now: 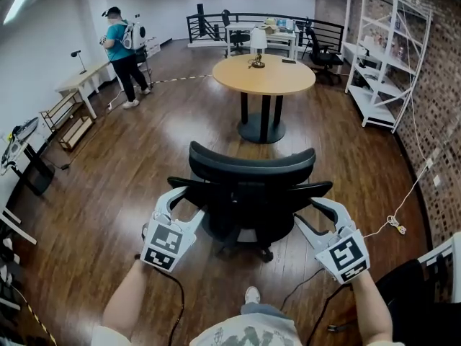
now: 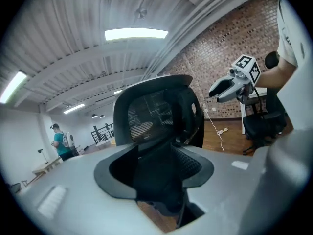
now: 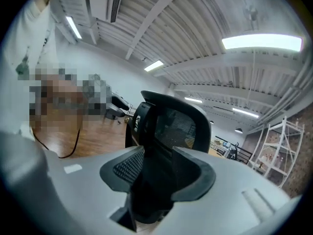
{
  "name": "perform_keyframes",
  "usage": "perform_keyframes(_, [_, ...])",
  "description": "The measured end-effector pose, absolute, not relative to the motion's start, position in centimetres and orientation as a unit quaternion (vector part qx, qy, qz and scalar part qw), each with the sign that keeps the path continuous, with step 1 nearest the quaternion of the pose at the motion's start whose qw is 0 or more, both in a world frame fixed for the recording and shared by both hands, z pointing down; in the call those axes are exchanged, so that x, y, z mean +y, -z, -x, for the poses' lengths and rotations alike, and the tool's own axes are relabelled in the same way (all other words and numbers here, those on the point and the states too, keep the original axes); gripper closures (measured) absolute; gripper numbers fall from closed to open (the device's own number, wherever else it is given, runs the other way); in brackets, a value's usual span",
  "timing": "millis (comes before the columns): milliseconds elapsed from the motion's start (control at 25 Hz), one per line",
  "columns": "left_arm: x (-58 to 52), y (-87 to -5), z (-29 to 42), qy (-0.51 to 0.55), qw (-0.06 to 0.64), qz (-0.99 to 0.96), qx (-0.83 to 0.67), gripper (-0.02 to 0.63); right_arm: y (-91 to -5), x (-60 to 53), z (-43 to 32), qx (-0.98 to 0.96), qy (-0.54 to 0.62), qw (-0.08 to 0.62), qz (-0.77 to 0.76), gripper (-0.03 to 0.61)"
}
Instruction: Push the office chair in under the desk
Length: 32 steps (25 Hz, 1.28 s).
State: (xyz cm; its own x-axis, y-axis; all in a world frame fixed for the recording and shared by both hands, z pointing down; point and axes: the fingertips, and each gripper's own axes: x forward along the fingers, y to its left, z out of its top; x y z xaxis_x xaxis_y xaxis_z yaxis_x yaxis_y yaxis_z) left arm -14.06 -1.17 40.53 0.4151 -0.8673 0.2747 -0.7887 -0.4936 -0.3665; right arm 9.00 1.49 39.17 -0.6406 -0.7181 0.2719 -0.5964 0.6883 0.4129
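A black mesh office chair (image 1: 248,186) stands on the wood floor with its back toward me, short of a round wooden table (image 1: 263,73). In the head view my left gripper (image 1: 181,203) reaches around the chair's left armrest (image 1: 186,184), and my right gripper (image 1: 318,212) around the right armrest (image 1: 317,189). The left gripper view has the left gripper (image 2: 156,171) open, a black armrest between its jaws and the backrest (image 2: 151,112) behind. The right gripper (image 3: 159,173) also stands open, with the other armrest between its jaws below the backrest (image 3: 172,125).
A person (image 1: 122,55) with a backpack stands at the far left by a white desk (image 1: 81,82). White shelving (image 1: 389,56) lines the brick wall at right. A cable (image 1: 396,225) lies on the floor. Another dark chair (image 1: 412,294) is at the bottom right.
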Motion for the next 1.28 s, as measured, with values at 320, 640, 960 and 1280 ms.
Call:
perform_keyframes(320, [-5.4, -44.3, 17.0, 0.341, 0.109, 0.816, 0.454, 0.334, -41.3, -2.6, -11.4, -0.879, 0.169, 0.291, -0.339, 0.364])
perform_keyframes(640, [-7.8, -47.3, 18.5, 0.433, 0.135, 0.783, 0.425, 0.295, -43.7, -6.8, -12.5, -0.862, 0.179, 0.354, -0.314, 0.332])
perform_keyframes(960, [-9.5, -48.7, 18.2, 0.473, 0.145, 0.773, 0.399, 0.287, -46.9, -8.8, -13.1, -0.842, 0.184, 0.423, -0.28, 0.293])
perform_keyframes(1280, [-9.5, -49.1, 18.2, 0.498, 0.16, 0.76, 0.387, 0.299, -47.4, -9.2, -12.6, -0.854, 0.175, 0.419, -0.253, 0.298])
